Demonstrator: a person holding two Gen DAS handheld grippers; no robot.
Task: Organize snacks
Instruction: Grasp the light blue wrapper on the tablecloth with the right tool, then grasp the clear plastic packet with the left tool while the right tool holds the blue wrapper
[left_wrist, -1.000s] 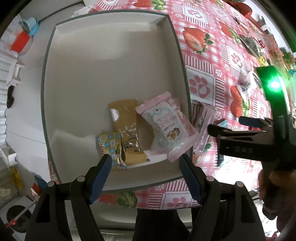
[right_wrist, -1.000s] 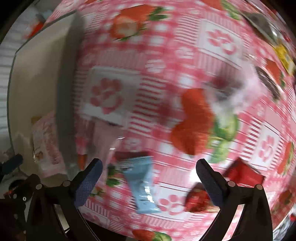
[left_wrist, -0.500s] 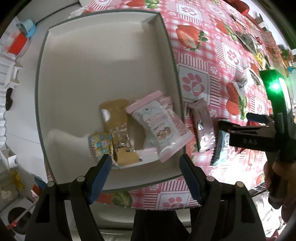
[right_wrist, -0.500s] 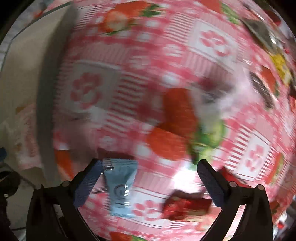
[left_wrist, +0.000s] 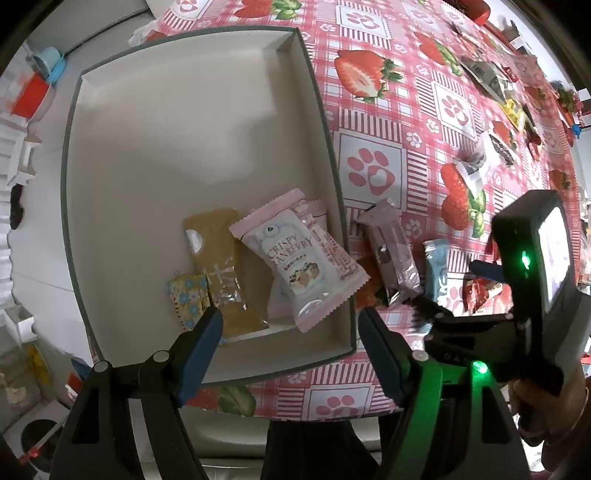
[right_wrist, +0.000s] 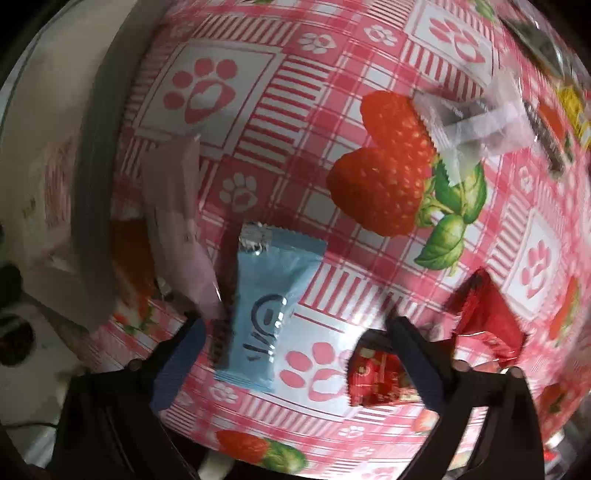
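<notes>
The right gripper (right_wrist: 295, 328), jaws closing and not yet gripping, straddled the light-blue foil snack packet (right_wrist: 267, 314) on the strawberry-print tablecloth (right_wrist: 332, 155). Next, I judged: pinch, then carry to the white cardboard box (left_wrist: 328, 147). The left gripper (left_wrist: 290, 328) hung wide, empty.

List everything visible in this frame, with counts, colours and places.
box: 1, white inside, dark rim, on tablecloth
snack packets in box: about 5, pink-white, tan, floral, near corner
mauve packet: 1, beside box
light blue packet: 1, between right tongs' fingers, untouched
red packets: 2, by right tongs
more packets: several, mixed, far side
tablecloth: 1, pink strawberry-paw check
left tongs: open, over box
right tongs: closing
hand: holding right tongs
</notes>
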